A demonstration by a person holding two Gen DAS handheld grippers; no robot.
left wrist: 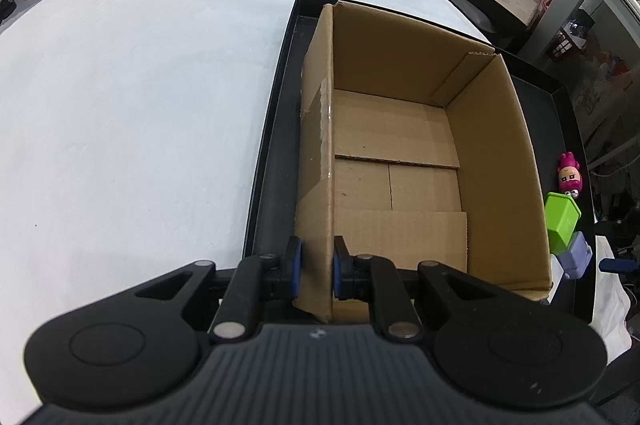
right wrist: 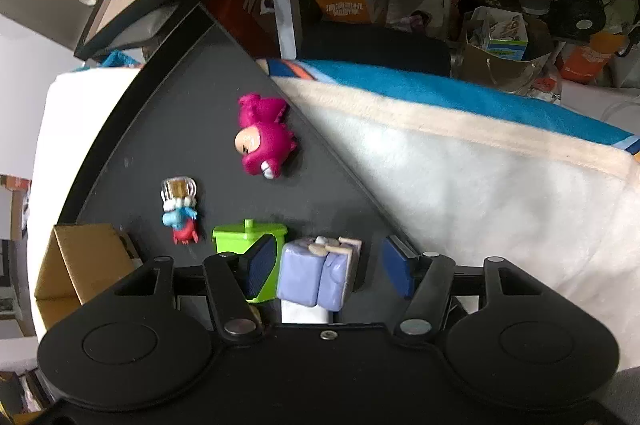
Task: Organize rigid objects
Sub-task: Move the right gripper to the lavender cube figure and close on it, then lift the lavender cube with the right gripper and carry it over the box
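Two claws at work: your left claw (left wrist: 316, 267) pinches the cardboard box (left wrist: 400, 153) wall; your right claw (right wrist: 326, 267) stands wide around the lilac toy (right wrist: 314, 275), low centre. Centre it, then close squarely.

A white-covered worktop (left wrist: 140, 105) carries a black tray (left wrist: 268, 161); a blue-edged blanket (right wrist: 480, 161) lies beside the tray.

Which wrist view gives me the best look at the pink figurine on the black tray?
The right wrist view: the pink figurine lies on its side in plain sight on the black tray. The left wrist view shows it small at the frame's edge, beyond the cardboard box.
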